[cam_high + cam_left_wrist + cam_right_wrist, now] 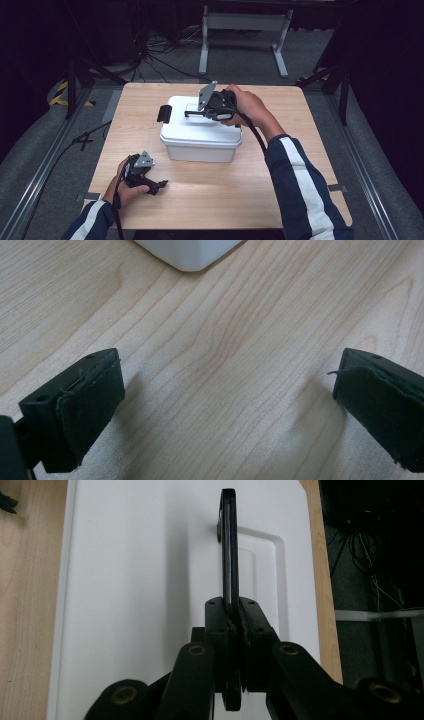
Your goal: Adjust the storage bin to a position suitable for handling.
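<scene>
1. Right gripper [231,630] jaws are closed on the black handle [229,545], raised upright over the lid of the white box [200,131].
2. Left gripper [225,405] jaws are spread wide, empty, near the box's front corner.
3. A straight, vertical lift is advised; the box may need steadying.

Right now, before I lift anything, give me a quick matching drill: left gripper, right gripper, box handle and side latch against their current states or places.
Things:
1. left gripper
2. right gripper
3. black handle on the white box
4. black latch

States or places:
A. raised on edge above the lid, pinched
B. jaws wide apart over bare table
C. on the box's left end, untouched
D. jaws closed over the lid

Pairs: 1-B, 2-D, 3-A, 4-C
</scene>
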{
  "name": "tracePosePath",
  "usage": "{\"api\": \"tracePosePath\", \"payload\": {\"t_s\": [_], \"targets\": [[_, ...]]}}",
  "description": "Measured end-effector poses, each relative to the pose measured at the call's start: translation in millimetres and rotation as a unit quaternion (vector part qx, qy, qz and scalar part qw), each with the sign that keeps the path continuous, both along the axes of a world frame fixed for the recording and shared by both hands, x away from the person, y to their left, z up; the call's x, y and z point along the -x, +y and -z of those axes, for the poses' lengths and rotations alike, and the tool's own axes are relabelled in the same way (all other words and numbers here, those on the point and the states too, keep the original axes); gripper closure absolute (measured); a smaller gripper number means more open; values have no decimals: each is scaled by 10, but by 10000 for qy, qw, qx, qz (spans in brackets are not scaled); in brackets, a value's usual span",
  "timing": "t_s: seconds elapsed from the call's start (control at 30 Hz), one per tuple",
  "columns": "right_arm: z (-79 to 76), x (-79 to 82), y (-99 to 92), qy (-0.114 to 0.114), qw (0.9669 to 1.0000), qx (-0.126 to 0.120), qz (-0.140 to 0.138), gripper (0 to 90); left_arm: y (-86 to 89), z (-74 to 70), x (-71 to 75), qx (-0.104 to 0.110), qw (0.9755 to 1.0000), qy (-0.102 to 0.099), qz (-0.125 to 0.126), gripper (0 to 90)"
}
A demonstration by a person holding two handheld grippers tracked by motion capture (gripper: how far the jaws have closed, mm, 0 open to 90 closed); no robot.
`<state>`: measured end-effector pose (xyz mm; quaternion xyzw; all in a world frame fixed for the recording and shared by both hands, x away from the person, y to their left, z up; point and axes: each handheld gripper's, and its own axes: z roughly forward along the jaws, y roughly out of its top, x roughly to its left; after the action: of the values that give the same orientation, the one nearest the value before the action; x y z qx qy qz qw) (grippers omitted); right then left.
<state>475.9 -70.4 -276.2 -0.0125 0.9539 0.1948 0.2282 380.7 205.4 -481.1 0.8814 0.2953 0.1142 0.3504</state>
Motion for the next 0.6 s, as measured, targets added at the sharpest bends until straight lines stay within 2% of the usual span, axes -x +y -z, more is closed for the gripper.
{"api": "tracePosePath", "payload": {"t_s": [0.13, 0.17, 0.2, 0.33, 0.43, 0.6], "targets": [[-19, 5, -11, -15, 10000, -21, -3, 850, 0, 0, 0, 0, 10000, 0, -1, 6], [-28, -6, -13, -79, 9999, -48, -106, 850, 0, 0, 0, 1, 10000, -1, 0, 6], [-44, 19, -23, -64, 10000, -45, -29, 850, 0, 1, 0, 3, 10000, -2, -1, 6], [-75, 32, -43, -38, 9999, -100, -46, 850, 0, 0, 0, 0, 10000, 1, 0, 6], [-101, 34, -54, -126, 9998, -137, -87, 850, 0, 0, 0, -1, 10000, -2, 1, 6], [-155, 61, -96, -134, 9997, -173, -49, 850, 0, 0, 0, -4, 10000, -2, 2, 6]]}}
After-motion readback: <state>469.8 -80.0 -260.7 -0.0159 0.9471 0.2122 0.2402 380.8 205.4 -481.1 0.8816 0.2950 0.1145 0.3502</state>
